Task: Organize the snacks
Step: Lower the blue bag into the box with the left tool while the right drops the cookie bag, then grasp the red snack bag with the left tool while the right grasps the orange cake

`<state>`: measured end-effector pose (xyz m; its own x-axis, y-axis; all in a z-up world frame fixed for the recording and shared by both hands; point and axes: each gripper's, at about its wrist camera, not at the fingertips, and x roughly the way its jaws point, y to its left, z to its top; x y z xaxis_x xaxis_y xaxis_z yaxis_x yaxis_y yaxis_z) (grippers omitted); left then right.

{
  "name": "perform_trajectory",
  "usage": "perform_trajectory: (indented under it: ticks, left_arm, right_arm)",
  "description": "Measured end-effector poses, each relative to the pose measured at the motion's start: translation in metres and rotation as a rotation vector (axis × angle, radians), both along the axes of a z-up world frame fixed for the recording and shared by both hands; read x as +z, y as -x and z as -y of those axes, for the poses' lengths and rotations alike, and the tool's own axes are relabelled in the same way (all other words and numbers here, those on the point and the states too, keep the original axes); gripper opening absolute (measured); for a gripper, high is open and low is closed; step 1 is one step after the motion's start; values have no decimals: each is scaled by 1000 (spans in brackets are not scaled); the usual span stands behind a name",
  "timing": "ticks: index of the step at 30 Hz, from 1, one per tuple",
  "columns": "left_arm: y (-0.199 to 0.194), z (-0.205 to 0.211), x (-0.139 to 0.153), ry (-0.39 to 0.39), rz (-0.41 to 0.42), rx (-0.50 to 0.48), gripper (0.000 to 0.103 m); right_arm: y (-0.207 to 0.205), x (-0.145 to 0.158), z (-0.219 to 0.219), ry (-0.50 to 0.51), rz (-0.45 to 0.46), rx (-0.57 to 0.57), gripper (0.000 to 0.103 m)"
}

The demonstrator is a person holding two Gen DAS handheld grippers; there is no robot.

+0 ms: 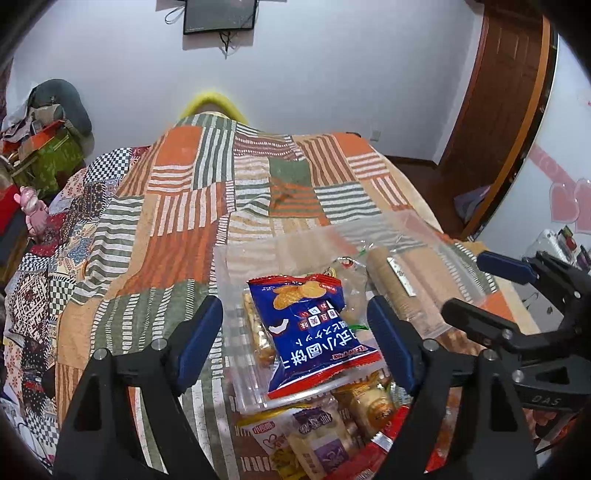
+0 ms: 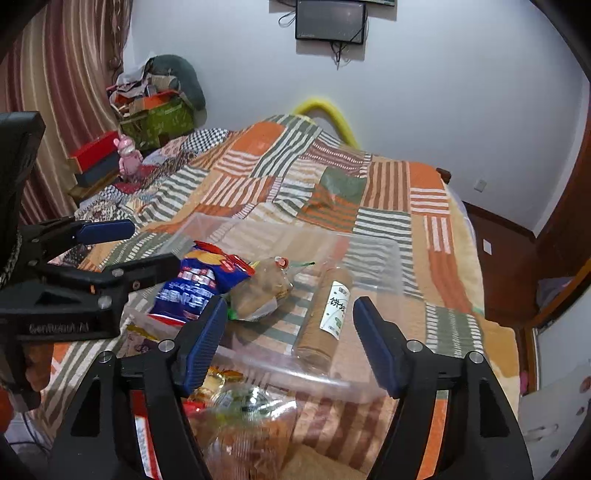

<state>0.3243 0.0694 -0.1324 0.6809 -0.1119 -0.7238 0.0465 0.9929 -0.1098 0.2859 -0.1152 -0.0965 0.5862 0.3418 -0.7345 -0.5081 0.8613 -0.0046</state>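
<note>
A clear plastic bin (image 1: 258, 243) lies on the patchwork bed. In it are a blue snack packet (image 1: 314, 332), a clear bag of snacks (image 1: 351, 280) and a brown biscuit roll (image 1: 395, 288). My left gripper (image 1: 295, 339) is open just above the blue packet, with nothing between its fingers. My right gripper (image 2: 291, 339) is open and empty over the bin's near wall (image 2: 295, 373), with the biscuit roll (image 2: 325, 314) ahead of it. The blue packet (image 2: 199, 284) and the left gripper (image 2: 122, 254) show at the left. More loose snack packets (image 1: 314, 435) lie in front of the bin.
The patchwork bedspread (image 1: 184, 206) covers the bed. A pink toy (image 2: 129, 155) and boxes (image 2: 159, 118) stand at the far left. A screen (image 2: 330, 20) hangs on the wall. A wooden door (image 1: 495, 110) is at the right.
</note>
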Motion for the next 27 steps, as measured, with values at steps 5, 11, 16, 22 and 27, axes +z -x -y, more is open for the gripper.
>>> perform_trajectory:
  ticks: [5, 11, 16, 22, 27]
  left_arm:
    - [22, -1, 13, -10, 21, 3, 81]
    - [57, -1, 16, -18, 11, 1, 81]
    - [83, 6, 3, -17, -29, -30, 81]
    - [115, 28, -20, -29, -70, -77, 82]
    - [129, 36, -35, 10, -87, -71, 83]
  right_arm:
    - [14, 14, 10, -28, 28, -9, 69]
    - [35, 22, 25, -62, 37, -22, 72]
    - [54, 14, 38, -64, 14, -40, 72]
    - [77, -3, 49, -37, -28, -44, 72]
    - [84, -20, 53, -33, -68, -55, 73]
